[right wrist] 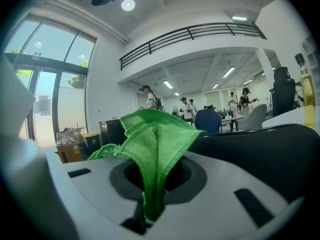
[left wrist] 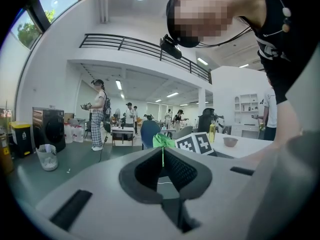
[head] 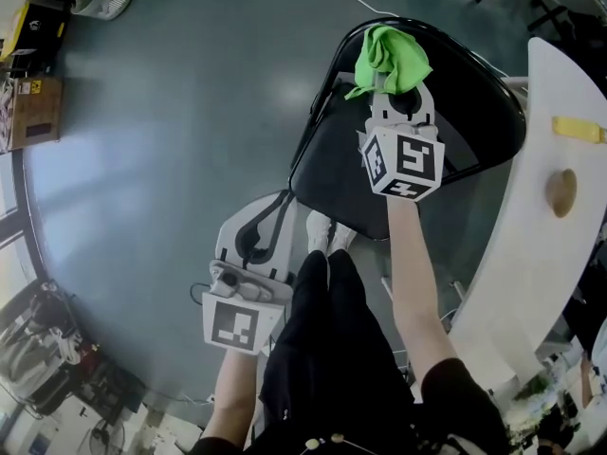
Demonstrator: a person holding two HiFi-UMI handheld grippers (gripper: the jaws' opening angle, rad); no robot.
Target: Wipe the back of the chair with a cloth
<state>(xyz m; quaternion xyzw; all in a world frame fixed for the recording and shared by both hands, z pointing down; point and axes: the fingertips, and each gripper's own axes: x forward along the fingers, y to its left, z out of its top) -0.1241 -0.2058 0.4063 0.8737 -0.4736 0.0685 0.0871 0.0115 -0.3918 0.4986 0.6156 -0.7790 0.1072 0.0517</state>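
My right gripper (head: 392,83) is shut on a bunched green cloth (head: 389,57) and is held over the black chair (head: 332,173), near the curved rim of its back (head: 479,69). In the right gripper view the cloth (right wrist: 155,144) sticks up from between the jaws of the right gripper (right wrist: 157,161), and the dark chair back (right wrist: 260,151) lies just to the right. My left gripper (head: 283,199) hangs low beside the chair's left edge, shut with nothing in it. Seen from the left gripper (left wrist: 162,150), the cloth (left wrist: 163,140) shows beyond the touching tips.
A white curved table (head: 531,207) stands right of the chair, with a yellow item (head: 579,129) and a round tan object (head: 561,192) on it. The person's shoes (head: 322,235) are at the seat's front. A cardboard box (head: 33,112) sits far left. Other people (left wrist: 99,114) stand far off.
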